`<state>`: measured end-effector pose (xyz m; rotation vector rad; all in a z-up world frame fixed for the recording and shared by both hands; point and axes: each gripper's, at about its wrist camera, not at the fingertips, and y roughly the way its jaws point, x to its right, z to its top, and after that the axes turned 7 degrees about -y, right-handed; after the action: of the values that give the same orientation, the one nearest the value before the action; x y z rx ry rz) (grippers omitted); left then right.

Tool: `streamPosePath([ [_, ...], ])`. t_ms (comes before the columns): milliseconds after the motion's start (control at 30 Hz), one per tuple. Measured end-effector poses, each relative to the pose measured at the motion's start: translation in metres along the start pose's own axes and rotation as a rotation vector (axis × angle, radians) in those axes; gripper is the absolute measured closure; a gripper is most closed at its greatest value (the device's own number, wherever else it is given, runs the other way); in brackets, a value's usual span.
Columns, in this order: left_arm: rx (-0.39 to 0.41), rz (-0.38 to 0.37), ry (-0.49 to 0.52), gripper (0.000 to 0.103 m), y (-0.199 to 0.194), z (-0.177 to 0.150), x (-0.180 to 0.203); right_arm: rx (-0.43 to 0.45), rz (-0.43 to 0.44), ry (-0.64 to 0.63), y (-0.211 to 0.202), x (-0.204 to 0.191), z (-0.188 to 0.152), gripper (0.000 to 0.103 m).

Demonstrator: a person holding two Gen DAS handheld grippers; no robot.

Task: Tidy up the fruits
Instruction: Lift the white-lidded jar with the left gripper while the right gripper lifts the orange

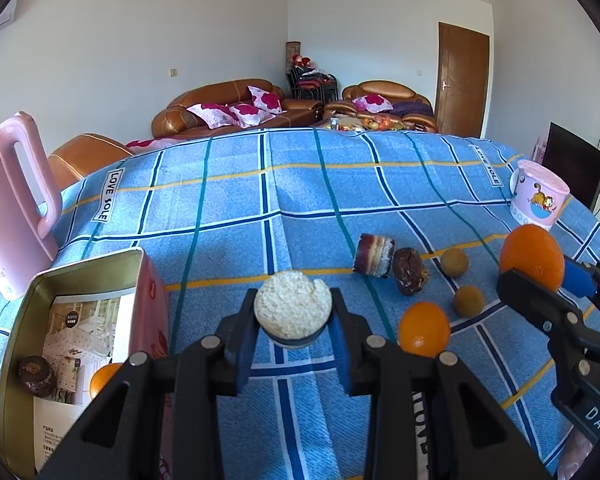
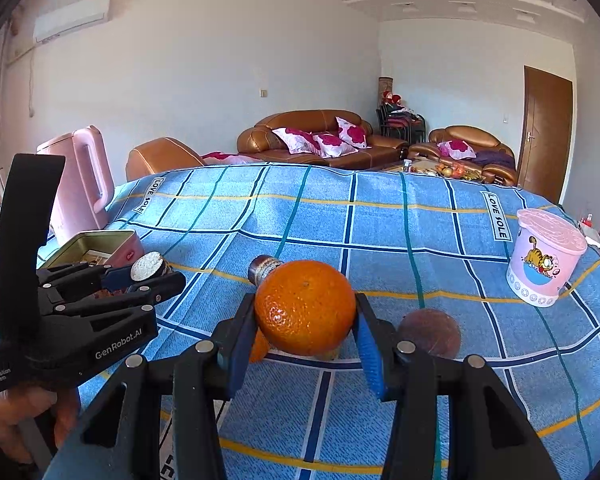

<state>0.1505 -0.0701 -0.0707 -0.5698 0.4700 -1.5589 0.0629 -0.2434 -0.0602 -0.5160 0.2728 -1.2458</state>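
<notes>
The table under the blue checked cloth (image 1: 300, 200) carries all items and lies below and ahead of both tongs. The open tin (image 1: 76, 280) sits just left of the left gripper (image 1: 293, 334), within short reach; it already contains a dark round piece and an orange fruit, so it is judged to be the collection container. The pink cup (image 2: 544, 256) stands well to the right of the right gripper (image 2: 305, 332).

The right gripper is clenched on the large orange (image 2: 305, 307), pads bearing on opposite sides so the round fruit cannot roll out. The left gripper is clenched on a white-topped round cake (image 1: 293, 308), gripped at its rim and clear of the cloth.

A small orange (image 1: 424, 329), two brown round fruits (image 1: 454, 263) and two dark pieces (image 1: 410, 271) lie loose between the two tongs, not yet sorted.
</notes>
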Motion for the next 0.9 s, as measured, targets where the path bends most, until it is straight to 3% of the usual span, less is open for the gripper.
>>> streamPosePath([
  [900, 0.102, 0.000, -0.001, 0.068, -0.020, -0.003, -0.001, 0.078, -0.009, -0.003, -0.015, 0.000, -0.001, 0.054],
])
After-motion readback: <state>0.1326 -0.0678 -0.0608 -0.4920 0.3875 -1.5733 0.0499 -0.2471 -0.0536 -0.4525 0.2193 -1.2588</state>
